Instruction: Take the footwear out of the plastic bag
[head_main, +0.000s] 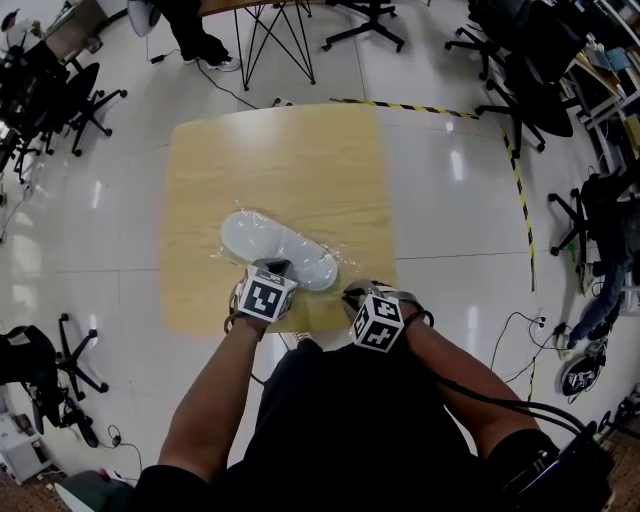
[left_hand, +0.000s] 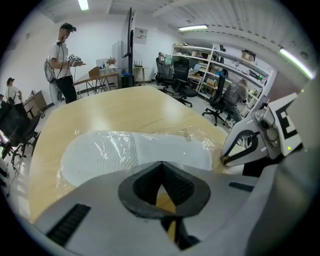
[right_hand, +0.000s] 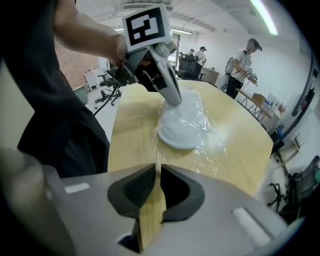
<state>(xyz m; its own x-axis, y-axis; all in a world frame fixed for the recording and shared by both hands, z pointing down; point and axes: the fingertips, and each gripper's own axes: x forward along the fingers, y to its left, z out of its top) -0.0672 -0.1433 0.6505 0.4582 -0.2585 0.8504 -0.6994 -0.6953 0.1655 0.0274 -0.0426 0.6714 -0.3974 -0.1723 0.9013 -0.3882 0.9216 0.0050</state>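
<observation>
Bagged footwear (head_main: 280, 250) on the table (head_main: 250, 160), both grippers at its near end
Head view: left gripper (head_main: 272, 268) at 6 o'clock of the plastic bag (head_main: 343, 252), right gripper (head_main: 358, 292) at 4. Left gripper view: jaws pressed together. Right gripper view: jaws slightly apart, empty. Best, I judge, to pinch only film, then slide the footwear out

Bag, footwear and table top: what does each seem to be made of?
Bag: thin clear plastic film, glossy; it crinkles and glints. Footwear: white, matte, probably foam or soft rubber; ribbed tread shows through the film. Table top: pale wood grain, possibly laminate; smooth, low sheen.
</observation>
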